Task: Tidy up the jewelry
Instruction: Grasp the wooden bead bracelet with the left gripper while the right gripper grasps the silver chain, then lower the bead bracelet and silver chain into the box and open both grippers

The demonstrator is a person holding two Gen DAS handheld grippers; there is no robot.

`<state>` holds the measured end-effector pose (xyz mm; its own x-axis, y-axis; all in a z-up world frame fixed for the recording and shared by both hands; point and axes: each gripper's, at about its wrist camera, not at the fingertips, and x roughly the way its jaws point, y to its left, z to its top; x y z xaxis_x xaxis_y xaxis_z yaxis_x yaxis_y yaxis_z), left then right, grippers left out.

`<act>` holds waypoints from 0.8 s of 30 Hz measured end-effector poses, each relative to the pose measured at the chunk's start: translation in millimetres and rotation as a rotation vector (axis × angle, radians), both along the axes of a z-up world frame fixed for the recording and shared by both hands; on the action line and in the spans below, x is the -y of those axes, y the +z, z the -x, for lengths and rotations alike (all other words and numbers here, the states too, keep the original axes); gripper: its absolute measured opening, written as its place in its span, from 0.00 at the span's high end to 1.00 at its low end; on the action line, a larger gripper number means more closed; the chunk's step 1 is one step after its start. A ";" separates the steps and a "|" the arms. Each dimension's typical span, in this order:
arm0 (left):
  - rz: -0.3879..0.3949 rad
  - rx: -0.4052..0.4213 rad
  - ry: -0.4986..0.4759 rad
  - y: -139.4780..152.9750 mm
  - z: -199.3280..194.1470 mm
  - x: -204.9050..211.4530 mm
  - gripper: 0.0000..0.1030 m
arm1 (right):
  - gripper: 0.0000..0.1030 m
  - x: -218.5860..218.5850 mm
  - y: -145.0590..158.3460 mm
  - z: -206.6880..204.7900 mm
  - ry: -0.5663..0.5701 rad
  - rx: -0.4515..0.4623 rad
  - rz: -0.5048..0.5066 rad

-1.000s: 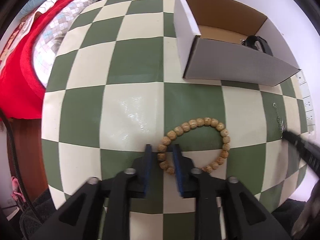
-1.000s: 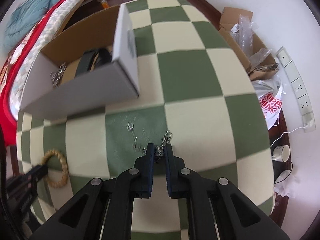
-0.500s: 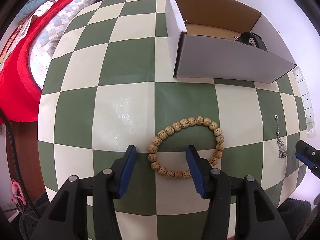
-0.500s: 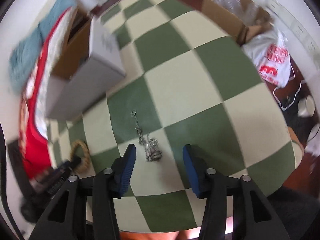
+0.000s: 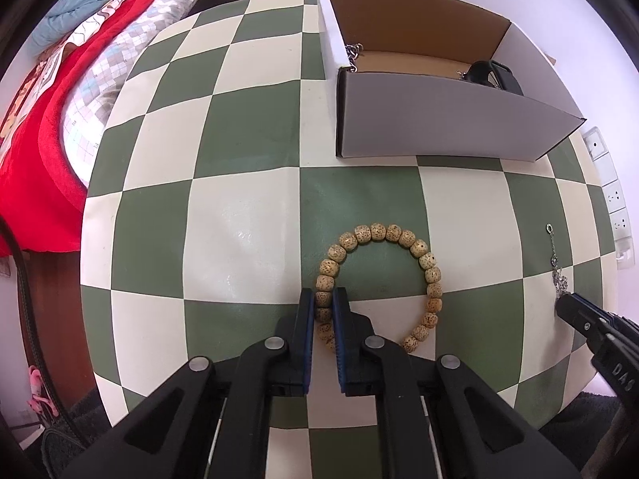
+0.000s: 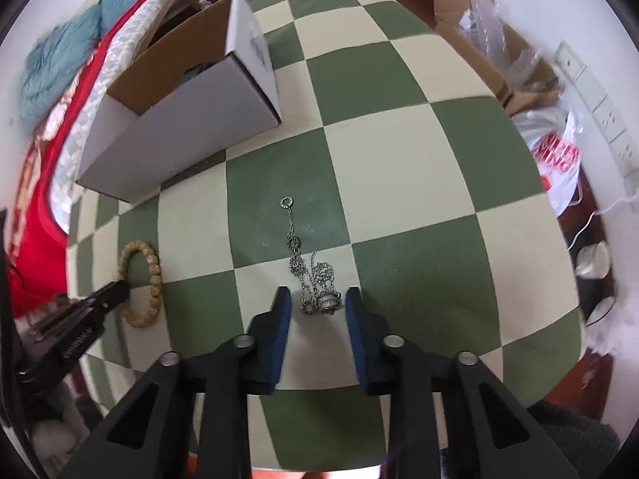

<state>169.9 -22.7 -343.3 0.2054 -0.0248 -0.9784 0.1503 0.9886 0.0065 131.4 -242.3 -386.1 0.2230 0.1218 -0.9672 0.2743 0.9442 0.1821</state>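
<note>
Left wrist, gripper seemingly pinching bracelet

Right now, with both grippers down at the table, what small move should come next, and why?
Probably close the right gripper. It is open, and its jaws stand on either side of the silver chain heaped on the checked table. The left gripper is shut on the bead bracelet, so both could then go to the cardboard box.

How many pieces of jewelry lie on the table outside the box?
2. The beaded bracelet lies in front of the box, pinched by the left gripper. The silver chain lies between the open right gripper's fingers. The box may hide others.
</note>
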 end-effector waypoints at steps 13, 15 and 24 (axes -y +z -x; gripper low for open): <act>0.004 0.026 -0.010 13.1 4.0 -0.6 0.94 | 0.90 -14.0 18.0 6.5 -0.003 0.073 0.022; 0.008 0.044 -0.019 22.9 5.2 1.2 0.94 | 0.90 -6.3 30.3 9.6 -0.022 0.102 -0.008; 0.055 0.125 -0.065 79.4 0.3 8.7 0.94 | 0.90 9.8 99.8 3.2 -0.044 0.234 -0.074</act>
